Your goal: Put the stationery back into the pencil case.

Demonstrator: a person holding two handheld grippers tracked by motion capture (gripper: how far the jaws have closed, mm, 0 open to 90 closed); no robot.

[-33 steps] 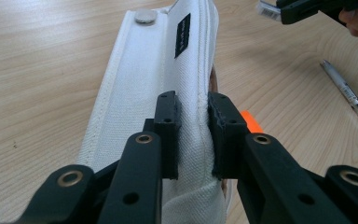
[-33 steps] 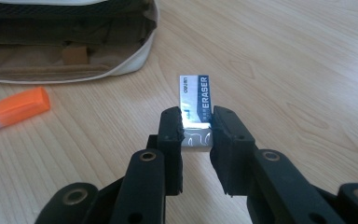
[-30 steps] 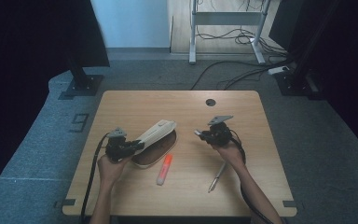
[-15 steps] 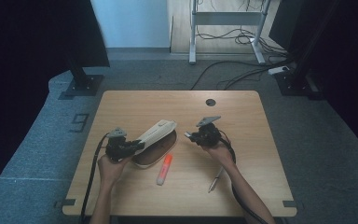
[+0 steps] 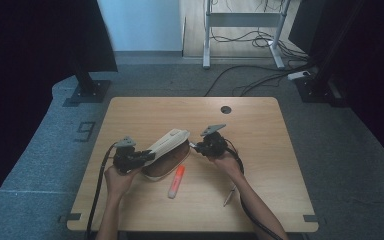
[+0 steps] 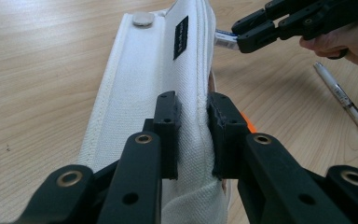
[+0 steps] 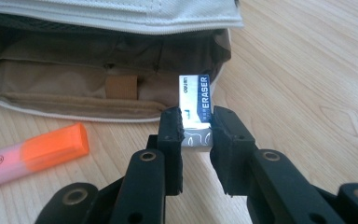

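a wooden table [image 5: 260, 200] seen from above, with a person's forearms coming in from the bottom edge, a two-jaw gripper in each hand. a cream fabric pencil case [image 5: 167, 152] lies left of the table's centre, its flap lifted so the brown lining shows. the left gripper [image 5: 147, 156] is clamped on the edge of that raised flap; in the left gripper view the black jaws pinch the cream canvas [image 6: 193, 121] between them, holding the case open. the right gripper [image 5: 196, 146] sits just to the right of the case, its jaws pointing at the opening. it grips a small white eraser [image 7: 194, 114] in a blue paper sleeve printed with the word eraser, closed on the eraser's lower half so the upper half sticks out past the jaw tips. in the right gripper view the eraser stands just in front of the case's open mouth, near its right end, above the table and not yet inside. an orange highlighter [image 5: 176, 181] lies on the table just in front of the case, and a pen [image 5: 229, 194] lies farther right, beside the right forearm.
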